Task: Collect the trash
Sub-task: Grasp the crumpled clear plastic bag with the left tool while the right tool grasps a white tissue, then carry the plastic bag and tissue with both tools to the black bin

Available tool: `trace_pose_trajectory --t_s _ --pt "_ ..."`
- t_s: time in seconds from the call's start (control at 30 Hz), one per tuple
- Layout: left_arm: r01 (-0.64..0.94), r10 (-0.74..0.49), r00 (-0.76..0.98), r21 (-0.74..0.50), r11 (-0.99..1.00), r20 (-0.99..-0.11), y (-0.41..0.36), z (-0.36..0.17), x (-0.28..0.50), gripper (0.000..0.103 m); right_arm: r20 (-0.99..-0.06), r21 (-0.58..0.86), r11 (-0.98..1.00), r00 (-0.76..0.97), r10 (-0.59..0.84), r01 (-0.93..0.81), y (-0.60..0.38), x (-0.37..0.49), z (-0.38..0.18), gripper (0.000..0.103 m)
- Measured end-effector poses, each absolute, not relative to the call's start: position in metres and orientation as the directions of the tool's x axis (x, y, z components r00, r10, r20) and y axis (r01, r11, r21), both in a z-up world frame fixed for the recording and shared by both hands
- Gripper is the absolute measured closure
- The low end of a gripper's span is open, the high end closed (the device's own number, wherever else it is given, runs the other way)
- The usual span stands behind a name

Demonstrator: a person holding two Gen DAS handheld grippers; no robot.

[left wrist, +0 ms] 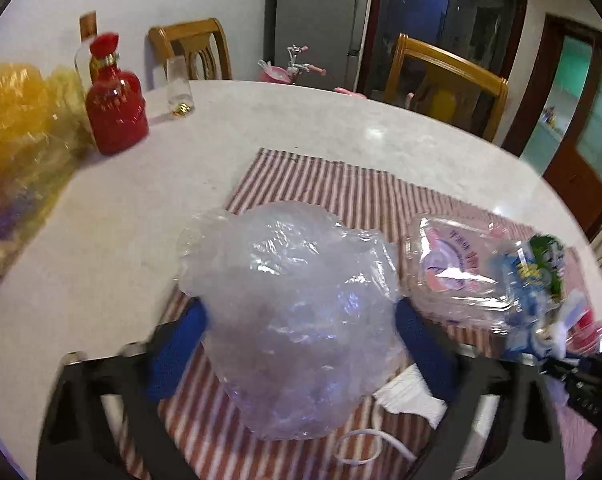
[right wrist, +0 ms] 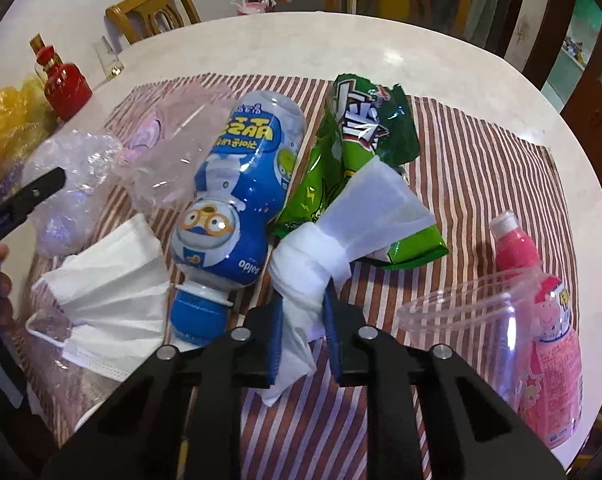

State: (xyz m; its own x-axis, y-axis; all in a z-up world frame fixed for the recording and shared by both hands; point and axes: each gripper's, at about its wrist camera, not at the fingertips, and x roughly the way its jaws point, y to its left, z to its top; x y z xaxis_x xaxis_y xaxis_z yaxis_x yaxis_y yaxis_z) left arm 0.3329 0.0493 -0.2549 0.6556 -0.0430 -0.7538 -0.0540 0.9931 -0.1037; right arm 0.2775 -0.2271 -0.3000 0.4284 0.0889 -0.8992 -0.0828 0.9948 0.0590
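We see the right gripper (right wrist: 303,320) pinching the twisted tissue (right wrist: 313,256), which runs up-frame; the left gripper (left wrist: 301,320) brackets the crumpled plastic bag (left wrist: 289,300), contact unclear.

A round table (right wrist: 381,44) carries a striped cloth (right wrist: 481,168) on its near half. On the cloth, from left to right in the right wrist view: a crumpled plastic bag (right wrist: 73,184), a face mask (right wrist: 113,292) just in front of it, a plastic bottle (right wrist: 237,184) lying with its cap toward the camera, a snack wrapper (right wrist: 353,148), and a second bottle (right wrist: 541,320) near the right edge with a clear cup (right wrist: 461,320) before it. A twisted tissue (right wrist: 341,232) overlaps the wrapper's near end. A flattened clear container (right wrist: 173,148) lies between bag and bottle. Off the cloth, far left, stand a squat bottle (right wrist: 67,84) and a glass (right wrist: 109,60). Two chairs (right wrist: 149,12) sit behind the table.
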Motion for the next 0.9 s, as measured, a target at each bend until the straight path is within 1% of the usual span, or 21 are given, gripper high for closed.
trace_pose_trajectory --t_s 0.03,0.07,0.1,0.13,0.23,0.33,0.57,0.77,0.9 --pt "-0.059 -0.035 0.653 -0.097 0.994 -0.757 0.049 -0.255 0.334 0.049 -0.897 0.064 0.995 0.433 0.093 -0.08 -0.229 0.275 -0.297 0.084" --pt "-0.056 -0.032 0.646 -0.09 0.994 -0.763 0.049 -0.256 0.335 0.056 -0.893 0.071 0.994 0.439 0.098 -0.078 -0.231 0.271 -0.294 0.084" --pt "-0.046 -0.041 0.639 -0.091 0.995 -0.768 0.049 -0.257 0.336 0.068 -0.891 0.076 0.994 0.442 0.102 -0.077 -0.232 0.271 -0.292 0.084" --pt "-0.038 -0.049 0.636 -0.095 0.995 -0.77 0.048 -0.258 0.335 0.072 -0.889 0.082 0.994 0.445 0.107 -0.075 -0.233 0.269 -0.291 0.084" --pt "-0.047 -0.047 0.651 -0.102 0.994 -0.758 0.049 -0.252 0.33 0.081 -0.883 0.093 0.993 0.454 0.116 -0.074 -0.237 0.262 -0.285 0.084" --pt "-0.047 -0.043 0.675 -0.101 0.994 -0.736 0.05 -0.239 0.322 0.082 -0.878 0.101 0.992 0.462 0.125 -0.076 -0.238 0.257 -0.279 0.084" --pt "-0.028 -0.013 0.744 -0.05 0.998 -0.668 0.045 -0.194 0.288 0.082 -0.847 0.126 0.989 0.511 0.145 -0.072 -0.244 0.24 -0.255 0.084" --pt "0.064 -0.081 0.785 -0.05 0.997 -0.615 0.016 -0.16 0.25 0.082 -0.788 0.174 0.983 0.591 0.172 -0.054 -0.264 0.204 -0.22 0.085" --pt "0.159 -0.152 0.791 -0.041 0.986 -0.592 -0.026 -0.147 0.231 0.082 -0.742 0.202 0.979 0.65 0.162 -0.013 -0.299 0.17 -0.194 0.085"
